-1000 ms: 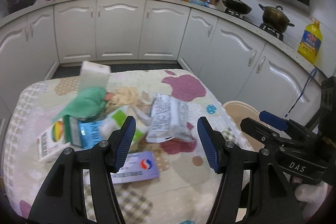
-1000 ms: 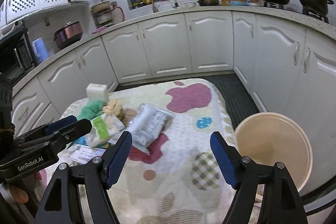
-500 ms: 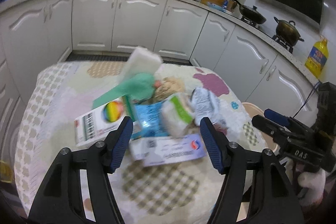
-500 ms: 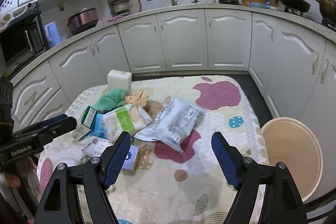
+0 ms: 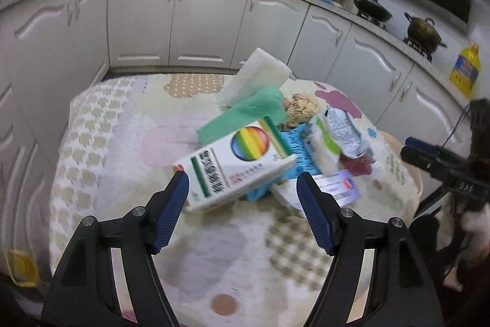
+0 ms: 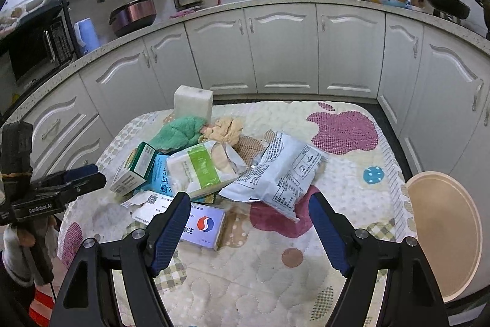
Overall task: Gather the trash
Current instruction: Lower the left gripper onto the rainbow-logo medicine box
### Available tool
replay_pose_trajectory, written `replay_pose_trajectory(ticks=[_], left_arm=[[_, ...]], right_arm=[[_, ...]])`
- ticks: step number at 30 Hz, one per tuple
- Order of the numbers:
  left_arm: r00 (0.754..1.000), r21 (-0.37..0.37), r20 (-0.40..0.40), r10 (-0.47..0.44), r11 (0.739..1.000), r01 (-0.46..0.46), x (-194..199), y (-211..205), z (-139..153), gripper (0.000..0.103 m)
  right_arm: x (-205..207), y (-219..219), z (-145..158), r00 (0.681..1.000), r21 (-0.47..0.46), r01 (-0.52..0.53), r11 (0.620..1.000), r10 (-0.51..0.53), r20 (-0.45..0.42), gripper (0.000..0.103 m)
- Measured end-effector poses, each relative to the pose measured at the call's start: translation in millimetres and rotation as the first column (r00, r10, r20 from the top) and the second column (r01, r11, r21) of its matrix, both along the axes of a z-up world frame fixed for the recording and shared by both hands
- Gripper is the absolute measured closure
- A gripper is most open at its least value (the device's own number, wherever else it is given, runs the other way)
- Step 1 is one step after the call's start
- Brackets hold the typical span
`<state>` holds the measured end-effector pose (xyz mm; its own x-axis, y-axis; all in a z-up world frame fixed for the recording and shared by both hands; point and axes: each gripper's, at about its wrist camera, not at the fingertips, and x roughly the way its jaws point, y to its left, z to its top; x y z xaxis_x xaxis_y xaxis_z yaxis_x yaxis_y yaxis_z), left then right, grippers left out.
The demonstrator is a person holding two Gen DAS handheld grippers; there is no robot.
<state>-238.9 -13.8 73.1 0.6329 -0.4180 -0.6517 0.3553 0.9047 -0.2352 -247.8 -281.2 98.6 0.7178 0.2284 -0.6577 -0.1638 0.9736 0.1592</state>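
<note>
Surface: your trash lies on a small counter under a quilted cloth printed with purple apples, dots and checks.
Room: white kitchen cabinets curve behind that counter, with a sink and window above them and pots on the stove at the right.
Bin: a round beige bin stands just beside the counter's right edge.
Landmark: the rainbow-marked box lies at the left of the pile, its long axis running from near-left to far-right, tilted up on the things under it.
Behind the box: a green cloth and a white block.
Right of the box: a green-and-white packet, then a white printed pouch whose long axis slants from far-left to near-right.
Near side of the box: a flat card box with a red-blue logo and torn paper.
Left hand-held gripper: released; your jaws have just been opening, with the rainbow box's near end between the pads, apparently untouched.
Right hand-held gripper: released, empty, above the card box and the pouch's near end.
</note>
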Motion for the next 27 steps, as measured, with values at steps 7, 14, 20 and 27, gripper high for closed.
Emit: replay_pose_trajectory(ticks=[7, 14, 20, 27], left_arm=[[0.988, 0.034, -0.045, -0.151, 0.988, 0.152, 26.8, 5.1, -17.6, 0.028], [0.968, 0.108, -0.026, -0.251, 0.962, 0.253, 44.2, 2.1, -19.5, 0.028], [0.930, 0.166, -0.063, -0.361, 0.916, 0.366, 58.4, -11.3, -25.0, 0.025], [0.926, 0.113, -0.099, -0.364, 0.921, 0.373, 63.3, -13.3, -33.2, 0.025]], right_arm=[[6.1, 5.0, -3.9, 1.000, -0.001, -0.004, 1.000, 0.004, -0.021, 0.026], [13.7, 15.0, -7.9, 0.999, -0.010, -0.022, 1.000, 0.021, -0.038, 0.026], [21.1, 23.6, -14.1, 0.998, -0.008, -0.028, 1.000, 0.028, -0.060, 0.026], [29.1, 30.9, -20.9, 0.996, -0.001, -0.040, 0.999, 0.040, -0.079, 0.026]])
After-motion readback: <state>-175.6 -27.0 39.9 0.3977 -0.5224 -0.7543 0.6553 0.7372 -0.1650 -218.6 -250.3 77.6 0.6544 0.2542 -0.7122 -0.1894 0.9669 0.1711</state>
